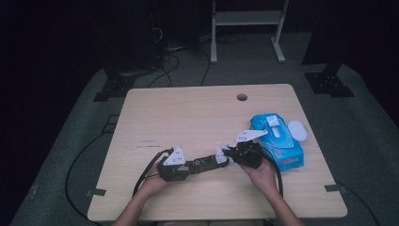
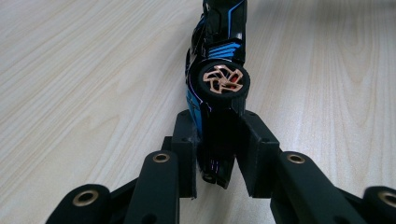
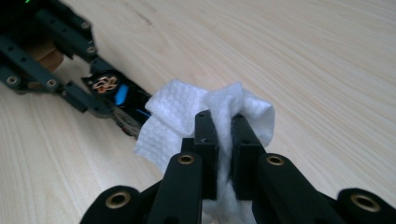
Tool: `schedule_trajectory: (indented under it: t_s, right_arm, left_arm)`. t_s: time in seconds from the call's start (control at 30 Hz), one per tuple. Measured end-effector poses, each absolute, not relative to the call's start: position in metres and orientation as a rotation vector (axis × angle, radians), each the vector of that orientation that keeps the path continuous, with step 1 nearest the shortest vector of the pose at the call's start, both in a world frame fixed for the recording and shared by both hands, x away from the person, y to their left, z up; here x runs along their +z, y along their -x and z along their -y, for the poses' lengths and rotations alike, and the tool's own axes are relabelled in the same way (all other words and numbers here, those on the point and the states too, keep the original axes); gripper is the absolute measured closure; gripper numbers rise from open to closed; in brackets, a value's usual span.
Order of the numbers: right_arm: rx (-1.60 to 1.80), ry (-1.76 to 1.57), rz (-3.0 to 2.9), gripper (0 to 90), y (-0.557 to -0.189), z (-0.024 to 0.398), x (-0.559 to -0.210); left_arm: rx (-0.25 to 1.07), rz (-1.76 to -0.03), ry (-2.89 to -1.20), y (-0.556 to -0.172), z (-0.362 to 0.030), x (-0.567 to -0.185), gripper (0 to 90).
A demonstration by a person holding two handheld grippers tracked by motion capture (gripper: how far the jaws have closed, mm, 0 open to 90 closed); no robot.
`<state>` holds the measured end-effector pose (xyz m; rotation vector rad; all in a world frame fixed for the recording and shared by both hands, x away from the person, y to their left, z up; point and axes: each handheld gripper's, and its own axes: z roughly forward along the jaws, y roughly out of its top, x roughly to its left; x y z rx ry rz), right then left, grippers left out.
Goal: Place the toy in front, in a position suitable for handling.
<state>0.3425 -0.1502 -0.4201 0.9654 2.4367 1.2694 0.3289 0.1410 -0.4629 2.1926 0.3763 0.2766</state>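
Your left gripper (image 2: 217,140) has its jaws clenched on the toy car (image 2: 217,70), held low over the worktop (image 1: 188,117). Just right of the car, your right gripper (image 3: 224,135) pinches a white wipe (image 3: 177,112) — it touches the car's end. Beyond it lies the blue wipes pack (image 1: 282,141).

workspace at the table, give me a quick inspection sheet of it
surface: light wooden table, round hole near far edge
job's things: black and blue toy car lying on its side; white wet wipe against its end
clutter: blue wet wipe pack, lid open, at the right
grippers: left claw shut on toy car; right claw shut on wet wipe
cables: black cable trailing from left claw
surroundings: dark room, white frame, grey floor
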Motion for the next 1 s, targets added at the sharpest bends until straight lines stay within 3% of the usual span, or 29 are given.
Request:
schedule_trajectory:
  t_s: [0.17, 0.3, 0.67, 0.87, 1.0]
  right_arm:
    - [1.261, -0.911, -2.445, 83.1, -0.337, 0.138, -0.421]
    - [1.309, -0.836, -2.481, 83.0, -0.331, 0.122, -0.423]
    - [1.297, -1.018, -2.428, 83.0, -0.346, 0.157, -0.425]
    - [1.304, -0.851, -2.478, 82.9, -0.333, 0.128, -0.420]
    - [1.289, -0.919, -2.472, 83.0, -0.340, 0.140, -0.423]
  left_arm:
    - [0.263, -0.372, -2.196, -0.329, -0.139, -0.462, 69.0]
    - [0.247, -0.380, -2.165, -0.328, -0.138, -0.457, 62.5]
    - [0.264, -0.366, -2.173, -0.328, -0.140, -0.457, 64.8]
    - [0.273, -0.368, -2.173, -0.328, -0.140, -0.457, 64.9]
    - [0.272, -0.371, -2.171, -0.327, -0.141, -0.457, 64.9]
